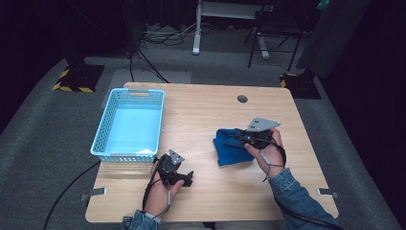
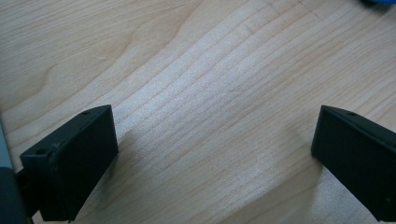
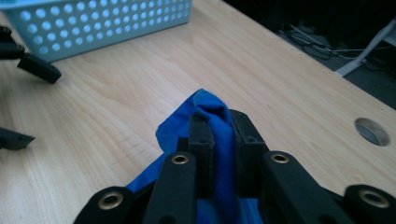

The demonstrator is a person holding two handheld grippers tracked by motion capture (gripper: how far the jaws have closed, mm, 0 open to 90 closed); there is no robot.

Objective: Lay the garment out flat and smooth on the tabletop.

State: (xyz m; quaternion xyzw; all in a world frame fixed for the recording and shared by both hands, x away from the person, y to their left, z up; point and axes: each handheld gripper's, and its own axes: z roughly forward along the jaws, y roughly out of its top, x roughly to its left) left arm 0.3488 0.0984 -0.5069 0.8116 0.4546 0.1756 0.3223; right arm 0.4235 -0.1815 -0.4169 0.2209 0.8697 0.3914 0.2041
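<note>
- In the high view, a light blue basket (image 1: pixel 128 125) sits at the left of the wooden tabletop (image 1: pixel 201 115). It has little holes in its walls.
- Just below the basket's lower right corner, near the bottom middle of the frame, a hand holds the left claw (image 1: pixel 178 173). It stays low over the tabletop.
- In the left gripper view, the left claw (image 2: pixel 212 158) is spread wide. One black jaw stands at the lower left of the frame and the other at the lower right. Between them there is bare wood.
- In the high view, a small round hole (image 1: pixel 242 98) is in the tabletop, in the upper middle of the frame.
- Right of the middle lies a blue cloth (image 1: pixel 231 146), bunched up. It is well apart from the basket.
- The right claw (image 1: pixel 245 138) is at the cloth's right side, held by a hand with a denim sleeve (image 1: pixel 294 191) that comes in from the lower right.
- In the right gripper view, the right claw (image 3: pixel 223 140) is pressed together and pinches a fold of the blue cloth (image 3: pixel 219 126). The fold stands up between the two black jaws in the middle of the frame.
- In that same view, the basket (image 3: pixel 107 23) is at the upper left, and the round hole (image 3: pixel 371 131) is at the right edge.
</note>
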